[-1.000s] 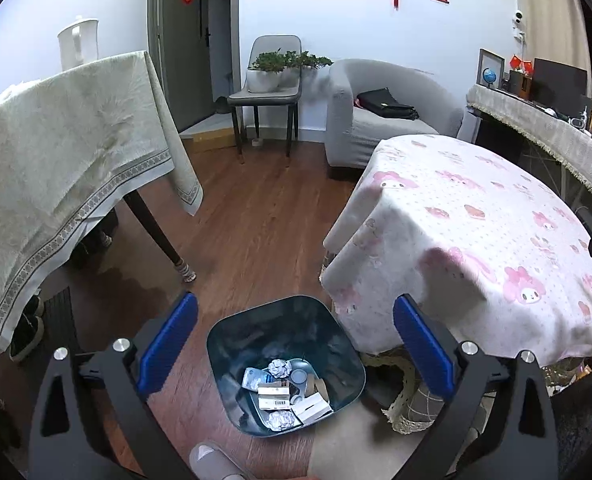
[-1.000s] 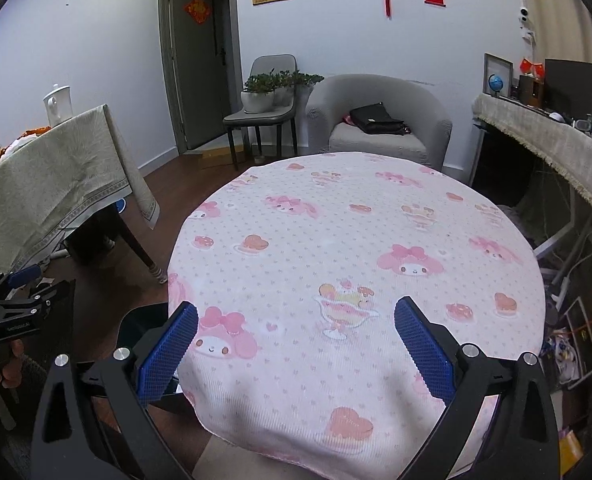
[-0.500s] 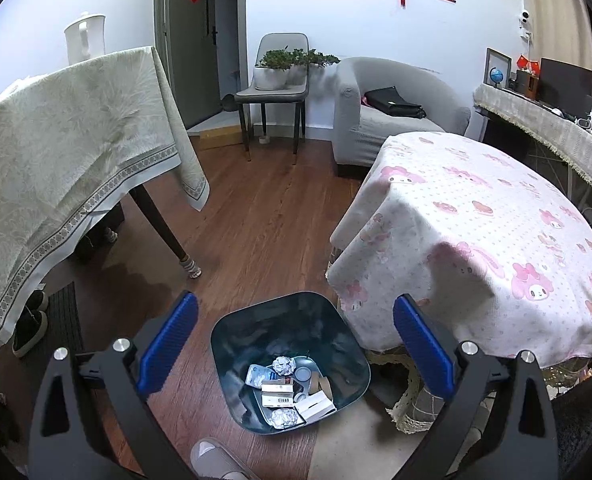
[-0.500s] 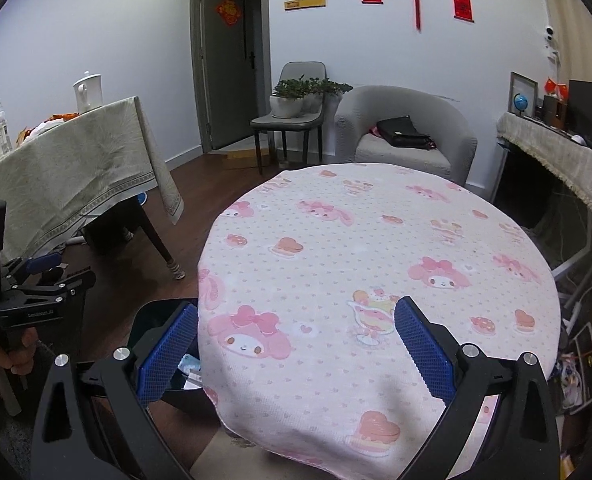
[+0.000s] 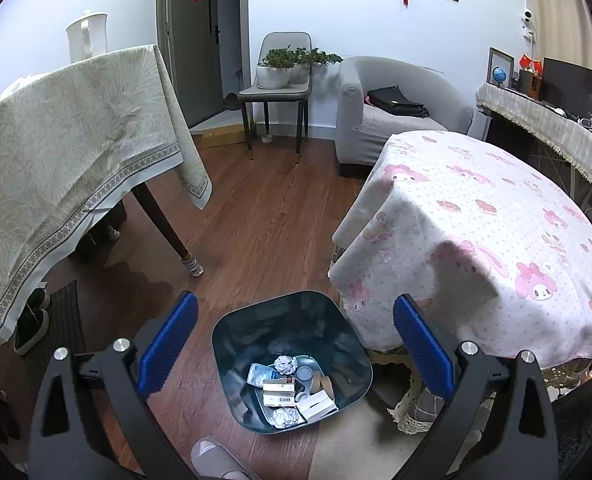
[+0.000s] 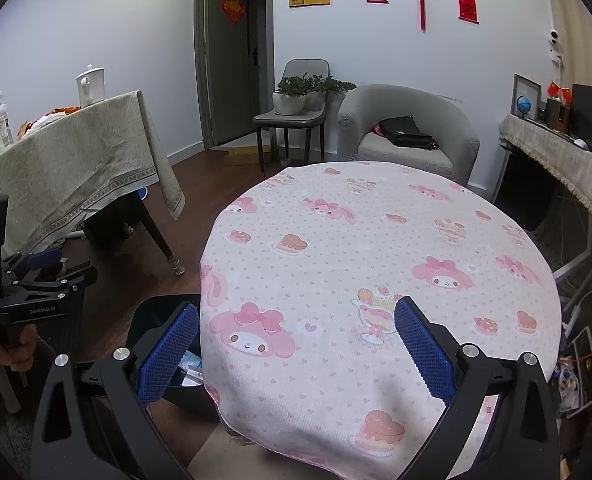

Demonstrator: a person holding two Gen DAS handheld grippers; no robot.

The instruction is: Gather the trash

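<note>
A dark blue trash bin [image 5: 256,328] stands on the wood floor beside the round table. It holds crumpled foil balls, small boxes and a tape roll [image 5: 292,388]. My left gripper [image 5: 294,330] is open and empty, held above the bin. My right gripper [image 6: 296,336] is open and empty above the round table with the pink cartoon cloth [image 6: 375,264]; nothing lies on the cloth. The bin's rim shows in the right wrist view [image 6: 152,320] at the table's left edge. The left gripper also shows in the right wrist view [image 6: 36,284], held by a hand.
A table with a beige cloth [image 5: 56,152] and a white kettle [image 5: 88,40] stands at the left. A chair with plants [image 5: 280,76] and a grey armchair [image 5: 395,108] stand at the back. A long shelf [image 5: 547,120] runs along the right. A slipper [image 5: 216,456] is near the bin.
Both grippers rose and pulled back a little, so the views tilted up. The bin and the table cloth sit lower in the frames. Both stayed open and empty.
</note>
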